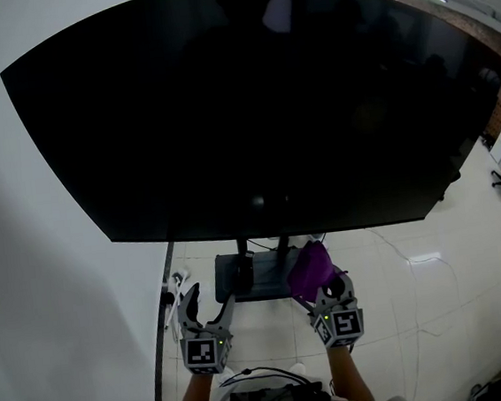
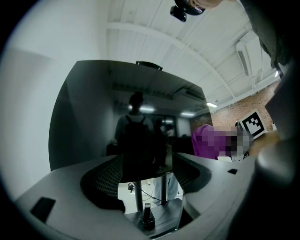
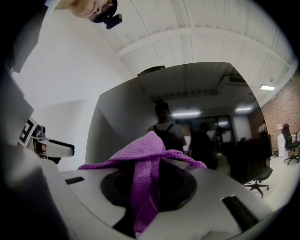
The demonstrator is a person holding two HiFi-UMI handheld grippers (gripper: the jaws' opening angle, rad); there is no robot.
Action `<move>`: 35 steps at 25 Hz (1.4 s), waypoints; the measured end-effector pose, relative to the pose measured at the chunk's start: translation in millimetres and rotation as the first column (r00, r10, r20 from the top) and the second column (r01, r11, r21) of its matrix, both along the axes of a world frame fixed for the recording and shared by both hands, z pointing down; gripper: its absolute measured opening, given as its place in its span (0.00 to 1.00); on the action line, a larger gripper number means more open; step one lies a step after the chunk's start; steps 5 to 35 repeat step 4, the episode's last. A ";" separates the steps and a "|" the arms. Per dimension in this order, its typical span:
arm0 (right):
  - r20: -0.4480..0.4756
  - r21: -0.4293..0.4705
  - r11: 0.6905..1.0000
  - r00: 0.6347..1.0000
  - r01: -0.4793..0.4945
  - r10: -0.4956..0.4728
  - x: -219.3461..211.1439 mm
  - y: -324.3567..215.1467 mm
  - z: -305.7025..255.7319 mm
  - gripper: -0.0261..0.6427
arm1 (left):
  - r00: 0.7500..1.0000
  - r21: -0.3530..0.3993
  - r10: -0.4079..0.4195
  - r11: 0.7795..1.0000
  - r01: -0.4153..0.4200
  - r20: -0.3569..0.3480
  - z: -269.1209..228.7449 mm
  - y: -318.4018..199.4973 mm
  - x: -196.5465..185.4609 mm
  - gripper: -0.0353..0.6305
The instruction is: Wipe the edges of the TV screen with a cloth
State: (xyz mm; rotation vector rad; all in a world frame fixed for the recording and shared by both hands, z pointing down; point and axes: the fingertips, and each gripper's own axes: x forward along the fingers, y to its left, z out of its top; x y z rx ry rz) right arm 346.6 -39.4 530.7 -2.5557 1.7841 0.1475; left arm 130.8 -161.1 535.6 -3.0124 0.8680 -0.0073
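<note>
The dark TV screen (image 1: 258,105) fills the space above and ahead of both grippers, and its bottom edge runs from side to side. Its stand base (image 1: 241,281) sits on the floor ahead of them. The purple cloth (image 1: 309,269) is pinched between the jaws of the right gripper (image 1: 324,292) and bunches up just under that bottom edge; I cannot tell whether it touches. The left gripper (image 1: 209,299) hangs beside the right one with its jaws wide and nothing between them. The right gripper is the one placed to wipe, likely by rising to the edge and then sweeping sideways along it.
</note>
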 end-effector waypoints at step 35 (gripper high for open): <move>0.001 -0.002 1.000 1.000 0.007 -0.007 -1.5 1.0 -0.9 0.17 | 1.000 -0.007 -0.004 1.000 0.004 -0.005 -1.3 2.5 -0.6 0.52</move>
